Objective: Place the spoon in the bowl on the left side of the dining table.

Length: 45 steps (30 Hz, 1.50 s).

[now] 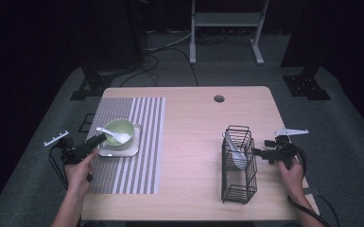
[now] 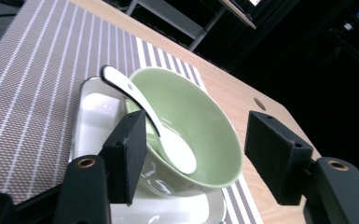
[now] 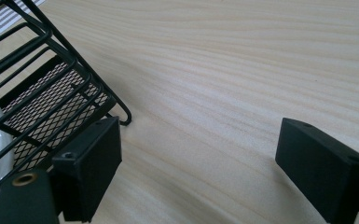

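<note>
Black and two-jawed, the left hand-held gripper [image 1: 96,140] sits at the near left of the worktop [image 1: 194,142], its jaws spread wide and holding nothing; in the left gripper view the jaws of this hand-held gripper [image 2: 193,158] stand on either side of the near rim of a green bowl [image 2: 191,128], though contact cannot be told. A white spoon [image 2: 156,126] lies in the bowl, its scoop down inside and its handle leaning over the rim toward the left. The bowl stands on a white square plate [image 2: 91,123], and the plate rests on a grey placemat [image 2: 23,88] with pale stripes covering the left part of the worktop. In the high view the green bowl [image 1: 119,133], the spoon [image 1: 113,135] and the plate [image 1: 106,151] lie just right of the left hand [image 1: 78,168]. The right hand-held gripper [image 1: 259,152], held by the right hand [image 1: 290,175] at the near right edge, is likewise wide open and empty; in the right gripper view this hand-held gripper [image 3: 198,163] hovers above bare pale wood, its left jaw just beside the foot of a black wire caddy [image 3: 42,98]. The wire caddy [image 1: 238,163] stands upright right of centre, with a second white spoon [image 1: 235,151] standing in its far compartment.
</note>
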Tool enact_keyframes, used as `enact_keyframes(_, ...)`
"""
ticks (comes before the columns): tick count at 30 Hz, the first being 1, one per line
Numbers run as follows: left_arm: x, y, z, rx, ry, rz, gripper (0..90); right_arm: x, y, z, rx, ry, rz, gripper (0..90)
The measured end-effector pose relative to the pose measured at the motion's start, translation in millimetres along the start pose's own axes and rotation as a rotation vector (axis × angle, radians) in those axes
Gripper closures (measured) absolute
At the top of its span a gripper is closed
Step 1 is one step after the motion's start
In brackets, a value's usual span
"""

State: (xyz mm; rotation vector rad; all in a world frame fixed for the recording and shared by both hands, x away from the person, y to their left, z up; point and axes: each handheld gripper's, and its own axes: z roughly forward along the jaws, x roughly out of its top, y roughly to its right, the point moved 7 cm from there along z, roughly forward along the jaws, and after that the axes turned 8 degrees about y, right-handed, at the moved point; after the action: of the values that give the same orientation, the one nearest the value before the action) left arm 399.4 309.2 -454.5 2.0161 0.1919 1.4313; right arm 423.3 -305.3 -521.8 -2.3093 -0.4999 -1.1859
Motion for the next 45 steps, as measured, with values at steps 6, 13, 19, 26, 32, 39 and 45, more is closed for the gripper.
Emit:
enact_keyframes(6,-4.7,10.5,-1.1,-0.013,-0.022,0.031,32.3,0.1,-0.3,-0.1,0.002,0.001,-0.001,13.2)
enact_keyframes(13,-10.1,23.0,-0.2,-0.042,-0.04,0.034,27.4,0.2,-0.1,-0.3,0.002,0.002,-0.001,13.2)
enact_keyframes(19,-13.5,31.1,0.9,-0.057,-0.05,0.062,25.5,0.2,-0.5,-0.5,0.004,0.003,0.0,13.2)
enact_keyframes(26,-21.2,38.4,3.0,-0.065,-0.074,0.083,22.2,0.3,0.0,-1.2,0.004,0.007,0.001,13.2)
enact_keyframes(32,-25.8,43.3,4.8,-0.071,-0.085,0.108,20.3,0.3,0.0,-1.2,0.004,0.006,0.001,13.2)
enact_keyframes(39,-34.6,51.9,7.4,-0.087,-0.112,0.132,18.8,0.3,0.0,-1.1,0.004,0.007,0.0,13.2)
enact_keyframes(45,-40.2,60.0,10.4,-0.099,-0.125,0.159,17.4,0.4,-0.1,-1.1,0.005,0.009,-0.002,13.2)
